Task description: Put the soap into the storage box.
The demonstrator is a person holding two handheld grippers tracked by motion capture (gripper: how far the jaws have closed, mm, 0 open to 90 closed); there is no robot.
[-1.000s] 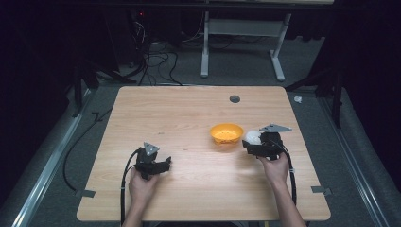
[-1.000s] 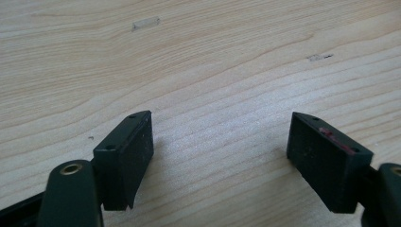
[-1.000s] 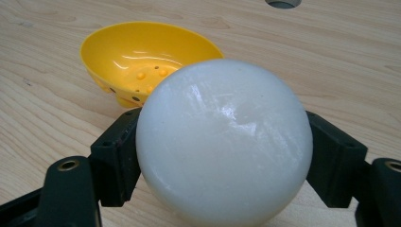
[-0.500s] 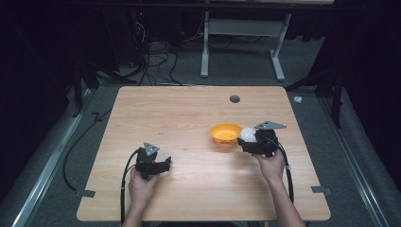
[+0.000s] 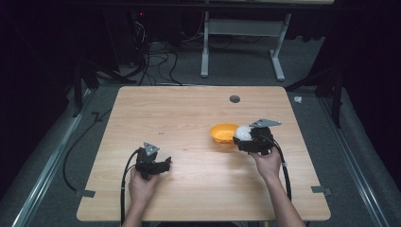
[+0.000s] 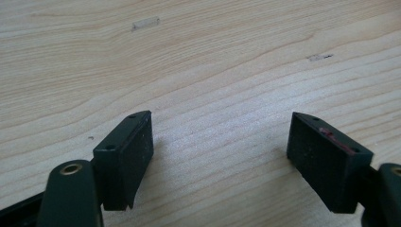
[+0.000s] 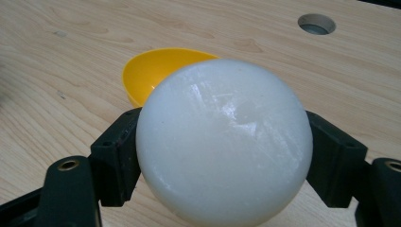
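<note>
Gripping a white ball [image 7: 222, 142] between the right gripper [image 5: 249, 140] fingers, just at the orange bowl [image 5: 223, 133]'s 3 o'clock rim, likely for dropping in. Resting the left gripper [image 5: 152, 164] wide open, empty, low over the surface [image 5: 189, 109] toward 7 o'clock.

Both grippers are chunky black plastic. The left gripper [image 5: 163, 165] and right gripper [image 5: 238, 140] each carry a grey triangular plate on top and trail a black cable. Jaw pads are flat, rectangular, with small screw holes. Forearms bare, no sleeves.
</note>
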